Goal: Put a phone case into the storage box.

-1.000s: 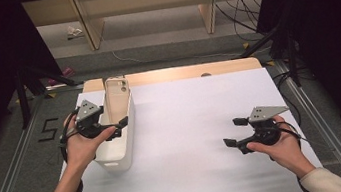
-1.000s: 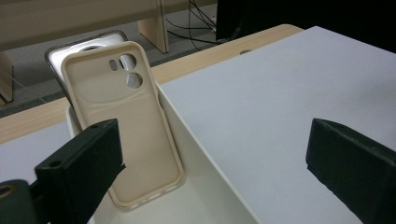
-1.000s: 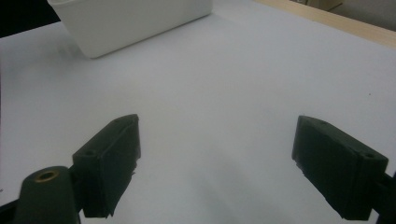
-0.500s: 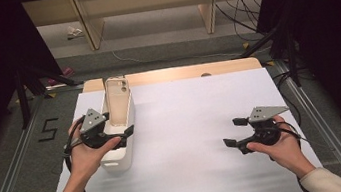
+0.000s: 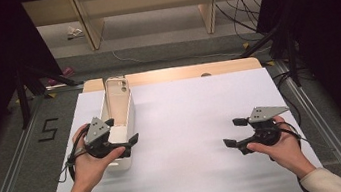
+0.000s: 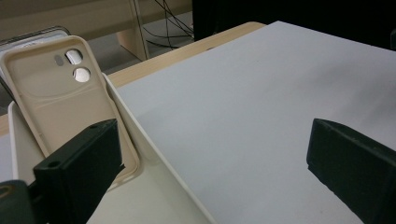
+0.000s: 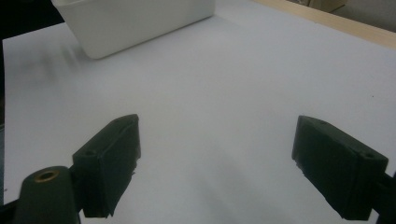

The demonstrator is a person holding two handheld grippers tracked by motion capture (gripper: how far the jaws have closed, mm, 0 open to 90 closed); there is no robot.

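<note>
In the high view, we find our left gripper (image 5: 121,144) at about eight o'clock on the white table sheet (image 5: 197,122), hanging over the near end of the long white bin (image 5: 129,113), its jaws spread wide across that end and holding nothing. The beige phone case (image 5: 118,89) leans upright against the bin's far end, toward eleven o'clock on the sheet. Our right gripper (image 5: 234,132) sits at about four o'clock, well apart from the bin, jaws wide and empty above bare sheet. In the left gripper view, we look along the two black jaws: the phone case (image 6: 60,93) stands at ten o'clock inside the bin (image 6: 154,154), camera cut-outs at its top, with what seems to be a second thin item behind it, though we cannot tell what. One jaw sits inside the bin near the case's foot, the other out over the sheet, with the bin wall between them. In the right gripper view, our jaws gape over plain sheet, and the bin (image 7: 135,23) lies far off at eleven o'clock. We judge the step in hand is the reach for the case; the next move calls for going deeper toward the bin's far end, turning the jaws to straddle the case's thin edges, then closing gently.
</note>
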